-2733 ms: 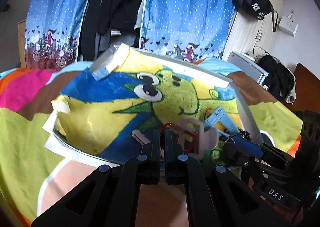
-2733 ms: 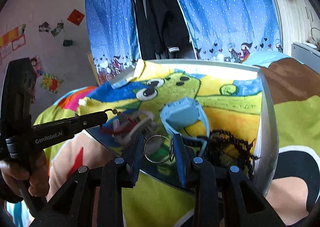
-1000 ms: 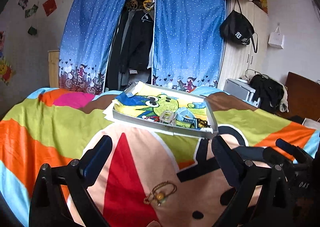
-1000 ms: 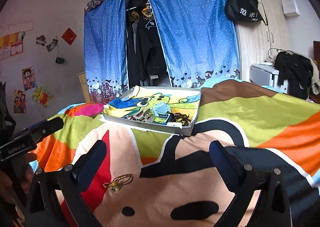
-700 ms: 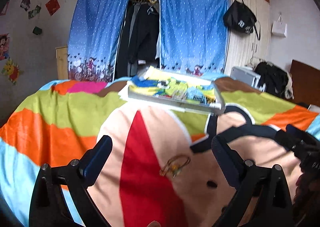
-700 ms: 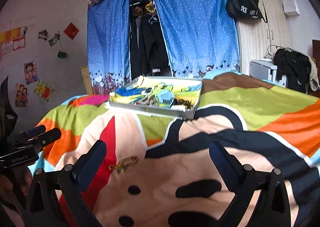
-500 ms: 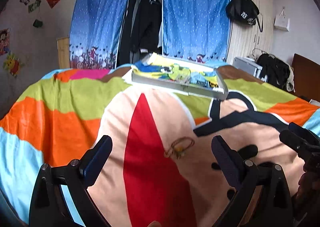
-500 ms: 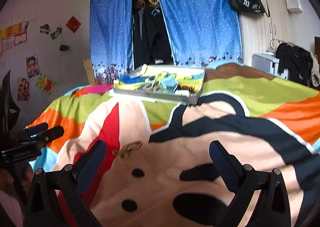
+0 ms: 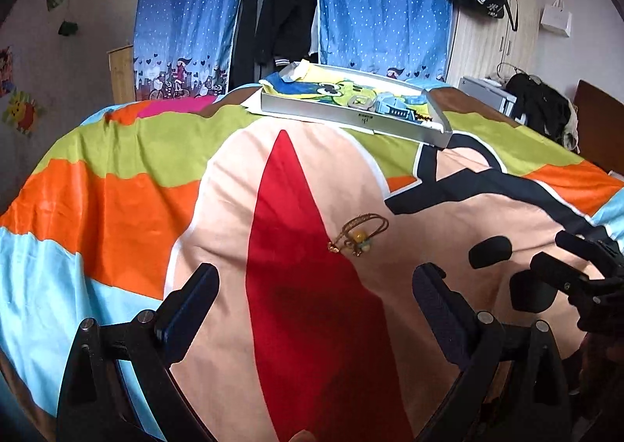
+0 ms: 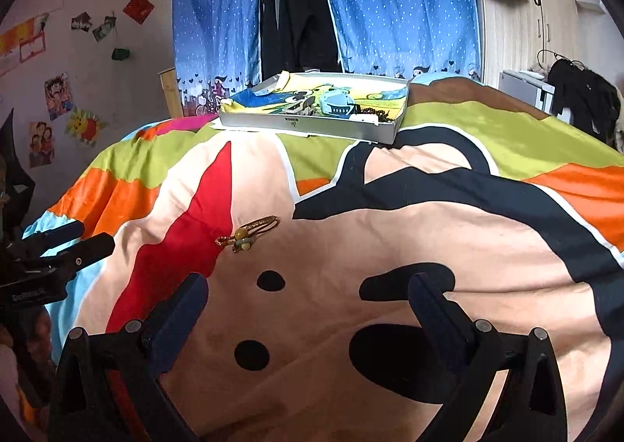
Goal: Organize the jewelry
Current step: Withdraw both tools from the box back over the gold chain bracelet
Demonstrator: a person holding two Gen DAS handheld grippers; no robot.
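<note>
In the left wrist view, a gold beaded bracelet [image 9: 358, 234] lay alone on the bright bedspread [image 9: 117, 200], well short of the grey tray [image 9: 351, 116]. The left gripper [image 9: 312, 293], jaws wide and empty, should probably descend straddling it. In the right wrist view, the right gripper [image 10: 308, 297] also gaped empty, touching nothing, the bracelet [image 10: 249, 233] nearer than the tray [image 10: 312, 126].

Left tool [image 9: 314, 295] and right tool [image 10: 308, 295] both gape wide, empty.

Bedspread [image 9: 117, 200] patterned in orange, green, red, peach and black, gold bracelet [image 9: 360, 233] with yellow bead, grey tray [image 10: 312, 124] lined with yellow cartoon print, blue dotted curtains [image 10: 397, 5]
</note>
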